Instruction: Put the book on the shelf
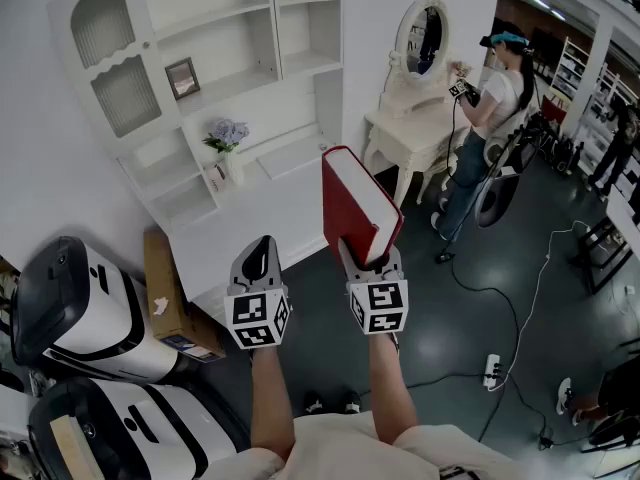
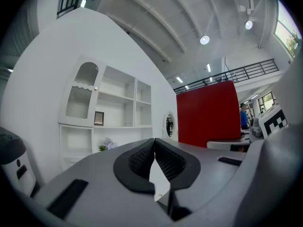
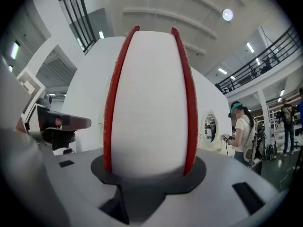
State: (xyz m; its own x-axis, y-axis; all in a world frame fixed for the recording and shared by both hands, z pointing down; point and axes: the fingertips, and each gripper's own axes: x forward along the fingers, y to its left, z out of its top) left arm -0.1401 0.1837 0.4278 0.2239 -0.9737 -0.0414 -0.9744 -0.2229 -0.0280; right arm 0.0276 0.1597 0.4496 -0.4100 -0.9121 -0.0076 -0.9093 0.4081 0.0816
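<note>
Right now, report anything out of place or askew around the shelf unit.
One thing: a cardboard box lies on the floor beside the white shelf unit, with a crumpled white scrap on top. The red book is not shelved; the right tool holds it upright.

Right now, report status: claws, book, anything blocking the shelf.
Right claw shut on red book, upright. Left claw shut, empty. Shelf ahead, book not placed. Flowers occupy one lower ledge.
</note>
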